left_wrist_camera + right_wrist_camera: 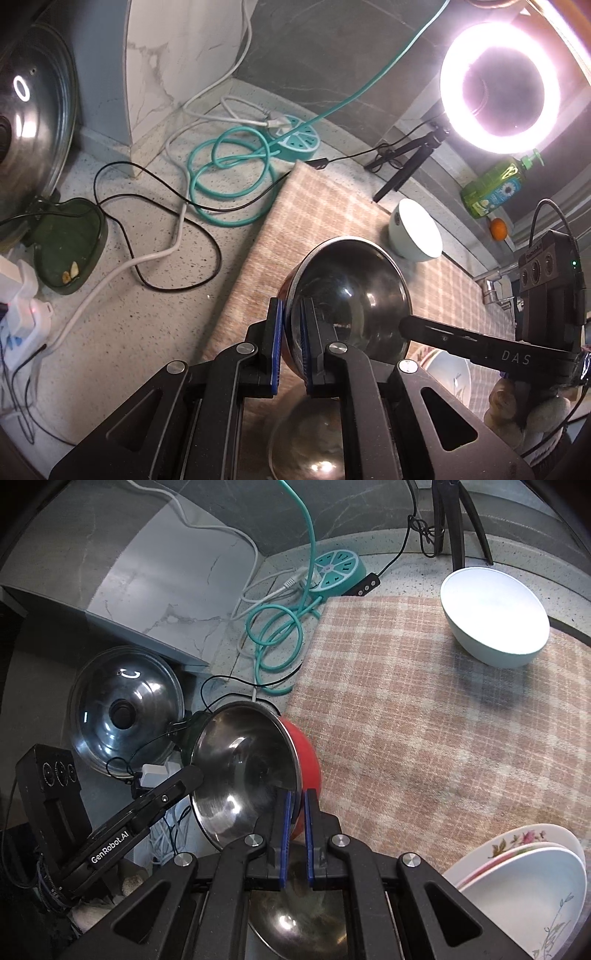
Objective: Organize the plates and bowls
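Both claws, left claw (291,345) and right claw (296,836), clamped on red steel-lined bowl (255,768) rim, tilted above plaid mat (424,720)

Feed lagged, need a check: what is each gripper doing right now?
Left gripper: shut on the red bowl rim.
Right gripper: shut on the same bowl's opposite rim.
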Motion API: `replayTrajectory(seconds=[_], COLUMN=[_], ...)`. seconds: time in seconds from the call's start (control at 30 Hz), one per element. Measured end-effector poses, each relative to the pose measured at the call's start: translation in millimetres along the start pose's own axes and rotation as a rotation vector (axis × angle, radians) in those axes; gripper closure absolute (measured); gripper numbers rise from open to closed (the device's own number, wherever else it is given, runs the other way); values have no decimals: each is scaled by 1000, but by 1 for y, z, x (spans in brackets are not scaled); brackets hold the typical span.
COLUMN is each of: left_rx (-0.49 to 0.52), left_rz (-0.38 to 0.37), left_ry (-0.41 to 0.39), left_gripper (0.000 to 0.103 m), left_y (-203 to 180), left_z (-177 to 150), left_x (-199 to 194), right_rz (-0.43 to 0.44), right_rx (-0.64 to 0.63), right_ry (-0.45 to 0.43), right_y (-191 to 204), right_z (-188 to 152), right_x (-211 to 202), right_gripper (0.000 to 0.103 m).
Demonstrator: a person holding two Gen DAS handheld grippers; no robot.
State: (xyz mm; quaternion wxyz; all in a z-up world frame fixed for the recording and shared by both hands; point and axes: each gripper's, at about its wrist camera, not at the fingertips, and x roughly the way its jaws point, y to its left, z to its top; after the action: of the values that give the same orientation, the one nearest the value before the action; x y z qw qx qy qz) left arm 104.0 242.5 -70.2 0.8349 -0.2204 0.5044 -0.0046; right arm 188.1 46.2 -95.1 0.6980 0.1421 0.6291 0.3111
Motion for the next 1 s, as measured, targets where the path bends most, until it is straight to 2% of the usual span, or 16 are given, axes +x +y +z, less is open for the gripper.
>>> replayTrajectory(seconds=[0.5,1.0], left_rx=[-40,-62], left_rz=[36,49], left_ry=[-53,-53], left_gripper=[95,95], left_y=[-21,-23], left_z=[-36,-62], left_x=[-23,-42], right_rz=[41,67], right_rx=[-39,-77], right_ry=[-5,35], right_y=[-6,-4], right_z=[-25,-49], right_x=[-30,-35], right_gripper=[96,96])
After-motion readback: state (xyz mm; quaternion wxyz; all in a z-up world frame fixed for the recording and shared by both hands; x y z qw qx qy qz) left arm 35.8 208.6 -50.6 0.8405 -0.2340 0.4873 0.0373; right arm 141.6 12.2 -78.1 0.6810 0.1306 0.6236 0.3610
